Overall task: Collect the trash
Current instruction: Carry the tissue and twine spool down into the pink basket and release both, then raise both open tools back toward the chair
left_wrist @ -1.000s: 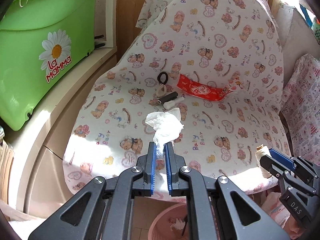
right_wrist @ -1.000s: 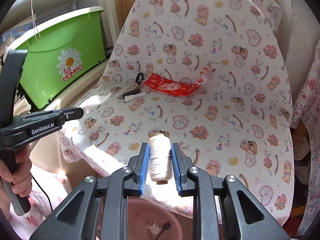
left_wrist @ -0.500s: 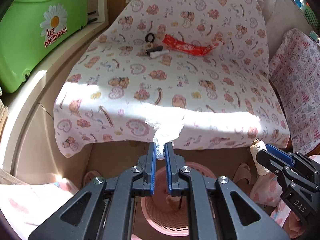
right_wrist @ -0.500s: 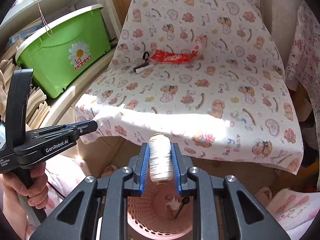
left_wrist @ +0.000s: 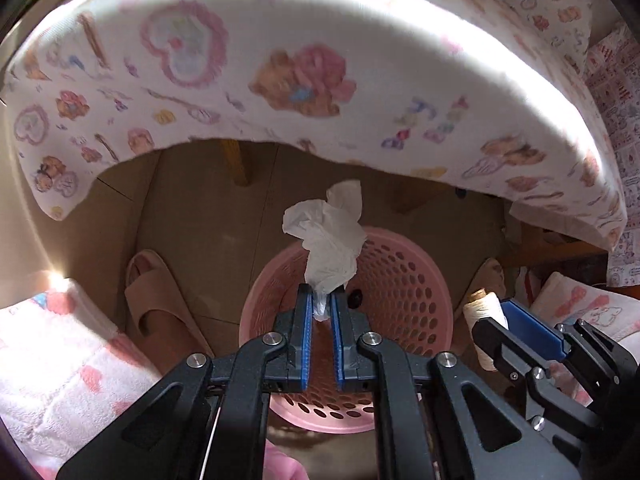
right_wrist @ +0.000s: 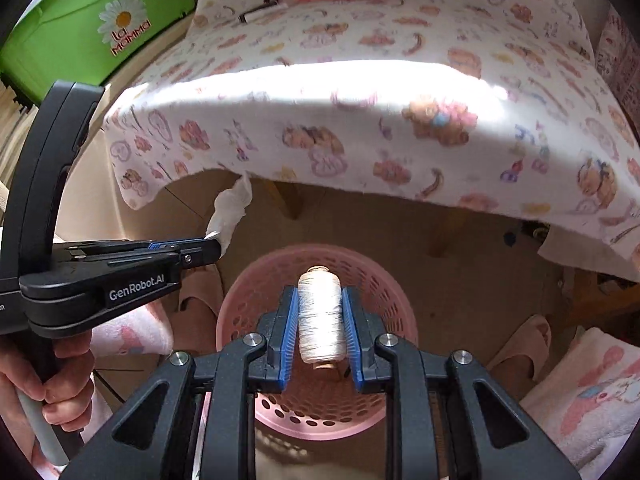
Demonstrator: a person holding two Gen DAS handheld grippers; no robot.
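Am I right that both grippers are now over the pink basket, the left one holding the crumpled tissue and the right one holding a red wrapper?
Not quite: the right gripper holds a spool of white thread, as the right wrist view shows. The left gripper does hold the crumpled tissue, and both are over the pink basket.

A white cloth (right_wrist: 360, 92) printed with bears, hearts and lettering covers a seat and hangs over its front edge. Wooden legs (left_wrist: 238, 164) stand on the floor beneath it. A green plastic box (right_wrist: 92, 28) bearing a daisy and red lettering sits at upper left, beside the seat. On the tan floor (left_wrist: 192, 208), one beige slipper (left_wrist: 154, 312) lies left of centre and a second slipper (right_wrist: 524, 344) lies at right. Pink-and-white patterned towelling (left_wrist: 52, 360) shows at lower left, and similar towelling (right_wrist: 588, 392) at lower right. A second patterned fabric (left_wrist: 616, 92) hangs at the far right edge.
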